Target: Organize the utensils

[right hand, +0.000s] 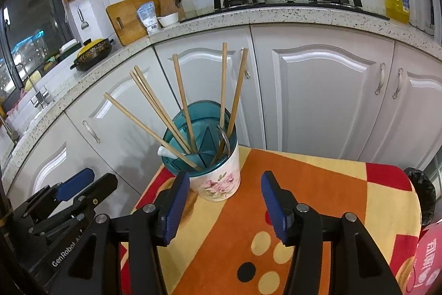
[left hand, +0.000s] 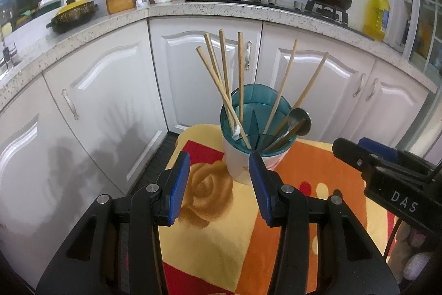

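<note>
1. two grippers, the left gripper (left hand: 219,170) and the right gripper (right hand: 225,190), are hanging with jaws apart, holding nothing.
2. the utensil cup (left hand: 243,156) is sitting on the table cloth (right hand: 317,184), just ahead of both, nearer the left one.
3. the chopsticks (left hand: 221,79) are standing up, leaning outward.

White letters "DAS" show on the black body of the right gripper (left hand: 367,156), out at four o'clock in the left wrist view. "GenRobot A…" reads on the black body of the left gripper (right hand: 88,184), down at eight o'clock in the right wrist view, the rest cut off. Other labels are too blurred to read.
</note>
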`<state>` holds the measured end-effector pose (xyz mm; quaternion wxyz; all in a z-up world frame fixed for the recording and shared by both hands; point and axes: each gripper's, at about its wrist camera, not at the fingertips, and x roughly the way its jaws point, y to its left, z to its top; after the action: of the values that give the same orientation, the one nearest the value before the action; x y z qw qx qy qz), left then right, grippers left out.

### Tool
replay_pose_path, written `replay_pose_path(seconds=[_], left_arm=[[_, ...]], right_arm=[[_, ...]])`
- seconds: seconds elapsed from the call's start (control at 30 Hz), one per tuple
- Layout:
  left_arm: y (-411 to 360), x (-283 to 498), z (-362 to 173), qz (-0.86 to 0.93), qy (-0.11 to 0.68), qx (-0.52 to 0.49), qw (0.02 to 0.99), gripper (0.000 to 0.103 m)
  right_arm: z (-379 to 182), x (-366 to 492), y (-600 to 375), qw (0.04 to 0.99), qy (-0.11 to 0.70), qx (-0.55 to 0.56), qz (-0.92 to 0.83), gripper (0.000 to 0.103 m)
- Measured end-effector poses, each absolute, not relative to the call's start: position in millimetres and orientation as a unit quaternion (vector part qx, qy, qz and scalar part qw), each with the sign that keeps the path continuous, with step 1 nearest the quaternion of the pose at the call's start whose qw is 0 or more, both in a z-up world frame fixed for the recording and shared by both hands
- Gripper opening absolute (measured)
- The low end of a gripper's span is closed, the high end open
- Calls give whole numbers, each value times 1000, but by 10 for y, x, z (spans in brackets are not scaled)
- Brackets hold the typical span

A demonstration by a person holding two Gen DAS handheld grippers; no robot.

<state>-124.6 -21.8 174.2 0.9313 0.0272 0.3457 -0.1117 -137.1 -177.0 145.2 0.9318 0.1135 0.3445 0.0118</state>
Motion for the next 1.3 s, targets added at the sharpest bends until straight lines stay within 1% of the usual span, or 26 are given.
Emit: replay_pose_path(seconds=[0.77,1.3], left_arm=[[-156,-1198,1736,-108,354,28,929,43],[-290,-1233,1924,-128,334,29,934,43]], right_arm=[[1459,-1365,-1609,934,343,96,21,54],[1617,-1484,-1700,942,324,89,9,56]])
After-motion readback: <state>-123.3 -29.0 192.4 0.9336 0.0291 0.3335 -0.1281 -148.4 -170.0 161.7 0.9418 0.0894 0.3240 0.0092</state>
